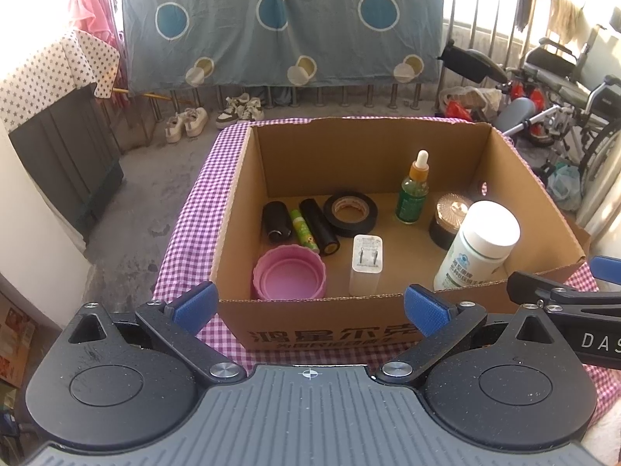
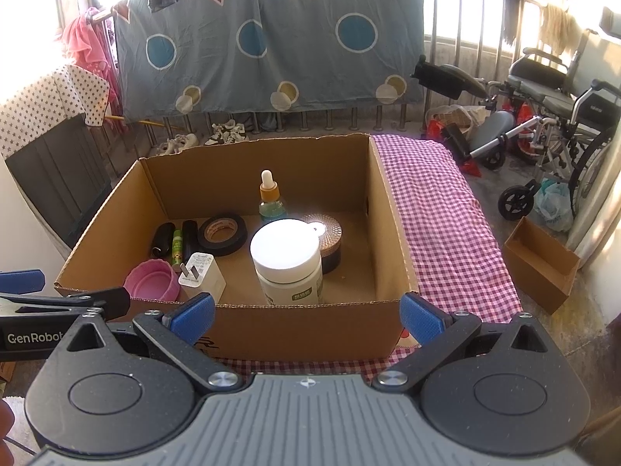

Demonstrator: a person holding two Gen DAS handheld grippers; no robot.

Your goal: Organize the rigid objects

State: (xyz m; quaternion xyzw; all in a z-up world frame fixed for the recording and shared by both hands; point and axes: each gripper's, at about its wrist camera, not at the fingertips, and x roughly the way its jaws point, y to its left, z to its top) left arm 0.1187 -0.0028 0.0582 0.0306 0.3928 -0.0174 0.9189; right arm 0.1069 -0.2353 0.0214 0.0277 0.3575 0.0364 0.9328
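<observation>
Nearest the lens in each view are the two grippers. Left gripper (image 1: 308,306): jaws spread wide, nothing between them, held just short of the near wall of the box (image 1: 349,318). Right gripper (image 2: 306,312): likewise spread and empty, at the same near wall, alongside the left.

The box stands on a checked cloth (image 2: 442,209), which lies bare along the box's right side. Contents noted:
- pink cup (image 1: 289,272), near-left corner, mouth up;
- white charger (image 1: 366,266), at the near wall, prongs up;
- white bottle (image 1: 479,244), upright, near-right;
- dark jar (image 1: 450,217) with a gold lid, just behind the bottle; contact between them cannot be determined;
- dropper bottle (image 1: 413,190), upright, towards the far wall;
- tape roll (image 1: 351,211), flat, centre-far;
- two black cylinders (image 1: 276,221) with a green tube (image 1: 306,231) between them, lying along the left wall.

A smaller empty carton (image 2: 539,264) sits on the floor to the right, off the cloth.

Assessment: everything rigid in view already lies in the box and neither claw holds anything; the task appears either near completion or between picks. Should arranging continue, the next move calls for one claw to clear the near wall, descend inside, and close on a single item without toppling the tall bottle or the dropper bottle.
</observation>
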